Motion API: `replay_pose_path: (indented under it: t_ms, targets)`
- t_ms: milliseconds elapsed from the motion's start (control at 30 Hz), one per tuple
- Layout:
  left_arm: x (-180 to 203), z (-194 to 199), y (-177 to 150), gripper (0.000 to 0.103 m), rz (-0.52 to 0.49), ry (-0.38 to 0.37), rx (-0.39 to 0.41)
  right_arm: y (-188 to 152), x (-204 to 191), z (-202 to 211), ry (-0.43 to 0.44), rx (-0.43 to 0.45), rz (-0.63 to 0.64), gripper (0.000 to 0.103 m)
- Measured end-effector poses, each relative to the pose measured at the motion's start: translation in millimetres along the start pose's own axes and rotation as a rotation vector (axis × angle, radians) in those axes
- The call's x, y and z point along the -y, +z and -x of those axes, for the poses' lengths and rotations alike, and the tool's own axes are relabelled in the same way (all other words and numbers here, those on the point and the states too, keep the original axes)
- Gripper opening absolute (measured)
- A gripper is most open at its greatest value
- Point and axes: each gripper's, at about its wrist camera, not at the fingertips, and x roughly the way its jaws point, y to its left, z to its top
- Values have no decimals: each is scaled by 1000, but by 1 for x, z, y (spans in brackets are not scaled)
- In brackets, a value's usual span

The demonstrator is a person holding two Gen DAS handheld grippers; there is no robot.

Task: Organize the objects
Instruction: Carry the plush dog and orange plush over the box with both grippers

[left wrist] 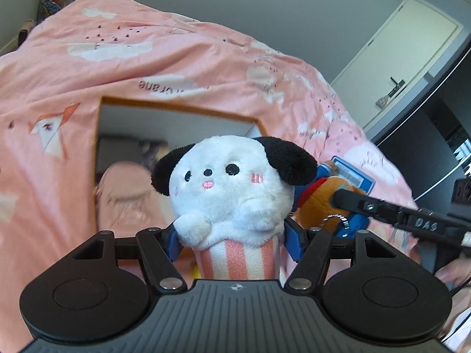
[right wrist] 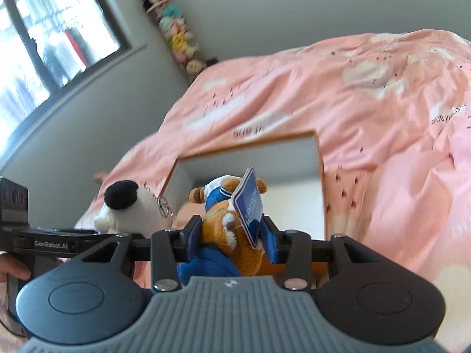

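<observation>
White plush dog (left wrist: 232, 203) between left tool (left wrist: 234, 242) pads, box (left wrist: 176, 108) beyond.

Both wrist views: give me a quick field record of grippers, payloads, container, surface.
left gripper: shut on white dog plush, black ears, pink-striped base
right gripper: shut on orange plush, blue outfit, blue tag
payload relation: side by side, both above the bed
container: open box, orange rim, grey inside, just beyond both plushes
surface: pink bedcover, cloud print
background: stack of plush toys in the wall corner
</observation>
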Motion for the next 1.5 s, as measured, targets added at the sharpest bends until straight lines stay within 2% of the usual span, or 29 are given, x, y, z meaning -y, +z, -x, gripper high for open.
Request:
replay_pose_path:
  t_ms: [100,167,333,433,600,967,1133,1300,1433,1500]
  targets:
    - [-5,-28,19,76,46,0,-29,14,7,-19,-22,17,-19,45]
    - [-11,-48,26,76,71,31,-54,21,12,-35,-44,17,-32,45]
    - [-28,-99,28,76,113,80,-150,24,26,-80,-106,-16,-27,45]
    - [-33,-121,28,76,115,99,-185,20,33,-104,-138,-59,-13,45]
    - [-34,-148,28,76,72,180,-242,15,42,-133,-154,-118,1,45]
    - [-34,-173,13,77,-28,243,-359,9,36,-166,-163,-204,64,46]
    - [-35,-164,11,82,-52,208,-339,11,34,-171,-174,-250,102,46]
    - [-37,-141,10,82,-68,144,-312,11,31,-174,-184,-278,152,46]
    - [-37,-126,12,69,-130,99,-286,10,24,-178,-189,-324,212,46]
    - [-33,-133,16,52,-158,109,-300,7,18,-182,-194,-371,265,46]
